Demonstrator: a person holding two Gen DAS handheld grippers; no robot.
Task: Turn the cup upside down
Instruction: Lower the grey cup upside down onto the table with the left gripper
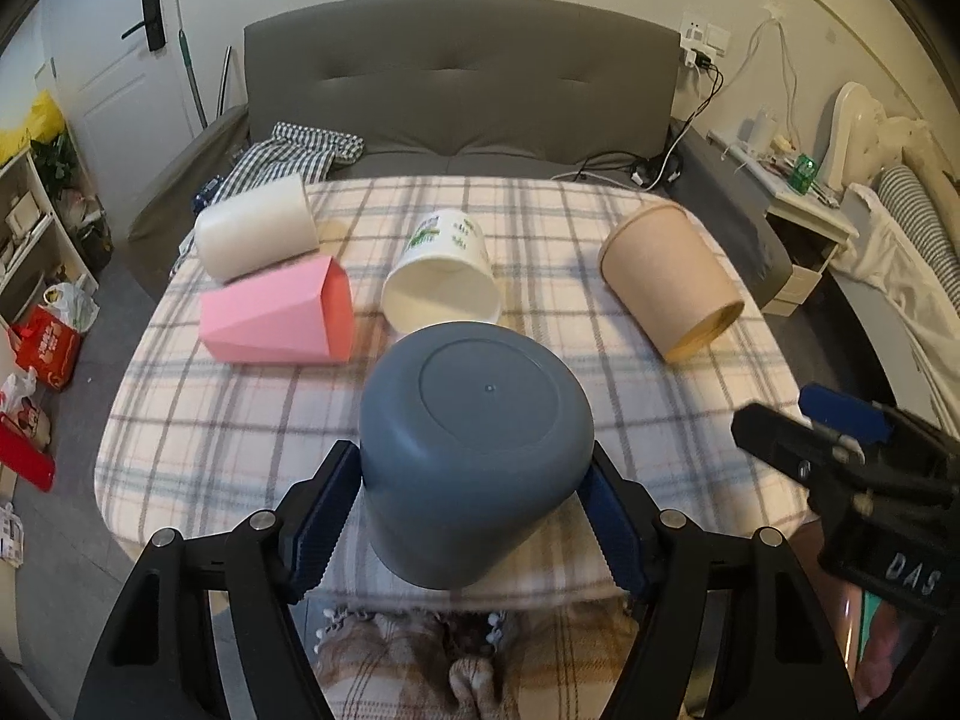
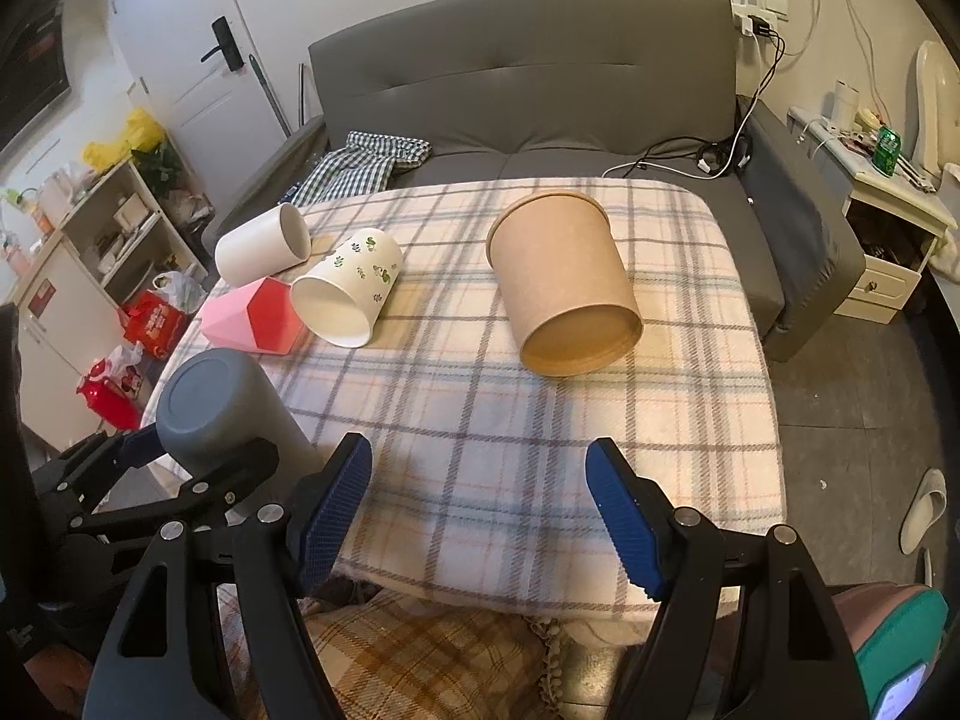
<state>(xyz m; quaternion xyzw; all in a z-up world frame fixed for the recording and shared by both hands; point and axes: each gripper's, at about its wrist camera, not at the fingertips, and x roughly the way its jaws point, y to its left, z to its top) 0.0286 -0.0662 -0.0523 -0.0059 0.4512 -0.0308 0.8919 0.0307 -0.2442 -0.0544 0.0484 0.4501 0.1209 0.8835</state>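
My left gripper [image 1: 474, 510] is shut on a grey-blue cup [image 1: 474, 456], held bottom-up and tilted at the table's near edge; it also shows in the right wrist view [image 2: 222, 408]. My right gripper [image 2: 480, 510] is open and empty over the near edge of the plaid cloth [image 2: 480, 420]. It appears at the right of the left wrist view [image 1: 840, 438]. A brown paper cup [image 2: 564, 282] lies on its side ahead of it.
A white cup with green print [image 1: 444, 270], a pink faceted cup [image 1: 282, 318] and a plain white cup [image 1: 258, 234] lie on their sides at the left. A grey sofa [image 1: 462, 84] stands behind the table. A nightstand [image 2: 888, 210] is at the right.
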